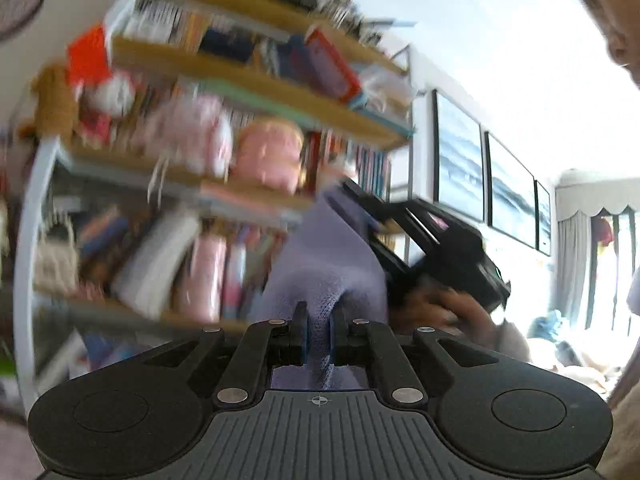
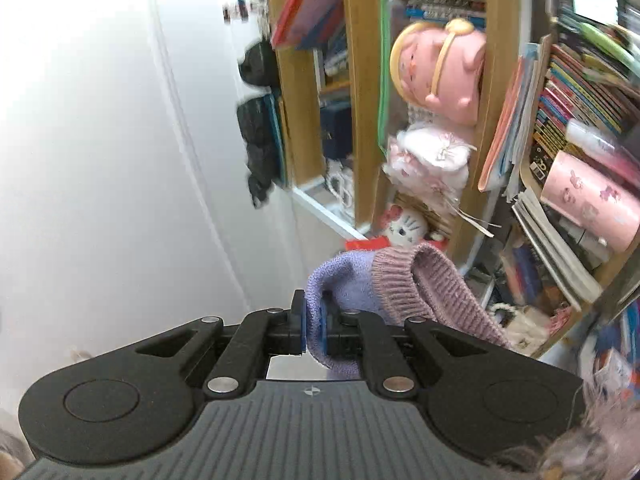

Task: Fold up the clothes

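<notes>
- Left gripper [image 1: 319, 334] is clamped on lavender knit garment [image 1: 324, 264], held aloft before a bookshelf [image 1: 224, 128].
- Right gripper [image 2: 313, 330] pinches the garment's edge [image 2: 320, 280]; its ribbed pink cuff [image 2: 424, 284] hangs beside, white wall [image 2: 100, 140] left.

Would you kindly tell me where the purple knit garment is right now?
The purple knit garment is held up in front of the bookshelf, clamped in both the right gripper and the left gripper.

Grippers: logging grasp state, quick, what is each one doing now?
Left gripper: shut on the lavender knit garment.
Right gripper: shut on the same garment, near its pink ribbed cuff.
</notes>
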The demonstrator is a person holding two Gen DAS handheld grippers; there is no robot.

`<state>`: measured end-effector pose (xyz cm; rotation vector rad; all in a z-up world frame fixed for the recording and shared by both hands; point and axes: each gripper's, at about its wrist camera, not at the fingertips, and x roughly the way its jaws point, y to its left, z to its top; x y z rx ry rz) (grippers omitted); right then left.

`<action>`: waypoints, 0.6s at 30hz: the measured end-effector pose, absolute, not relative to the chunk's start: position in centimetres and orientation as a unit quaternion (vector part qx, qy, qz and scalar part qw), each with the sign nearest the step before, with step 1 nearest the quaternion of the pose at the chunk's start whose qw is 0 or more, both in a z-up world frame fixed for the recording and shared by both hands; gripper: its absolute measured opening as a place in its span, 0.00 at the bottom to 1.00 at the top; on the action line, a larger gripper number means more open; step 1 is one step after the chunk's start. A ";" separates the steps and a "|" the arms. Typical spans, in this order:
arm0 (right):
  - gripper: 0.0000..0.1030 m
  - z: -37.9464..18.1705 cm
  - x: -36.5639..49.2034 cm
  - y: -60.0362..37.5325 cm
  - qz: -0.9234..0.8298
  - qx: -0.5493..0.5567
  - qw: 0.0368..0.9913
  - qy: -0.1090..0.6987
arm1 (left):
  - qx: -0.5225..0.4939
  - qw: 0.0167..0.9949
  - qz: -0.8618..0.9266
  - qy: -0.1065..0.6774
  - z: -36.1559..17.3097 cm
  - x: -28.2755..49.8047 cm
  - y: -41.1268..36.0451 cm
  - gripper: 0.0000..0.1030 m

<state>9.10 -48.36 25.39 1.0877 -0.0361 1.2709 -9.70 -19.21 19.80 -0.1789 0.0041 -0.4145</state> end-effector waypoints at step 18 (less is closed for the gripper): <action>0.22 6.5 23.0 -30.6 0.348 0.303 0.824 0.329 | -0.060 0.929 -0.010 0.366 -1.6 7.0 -10.8 0.13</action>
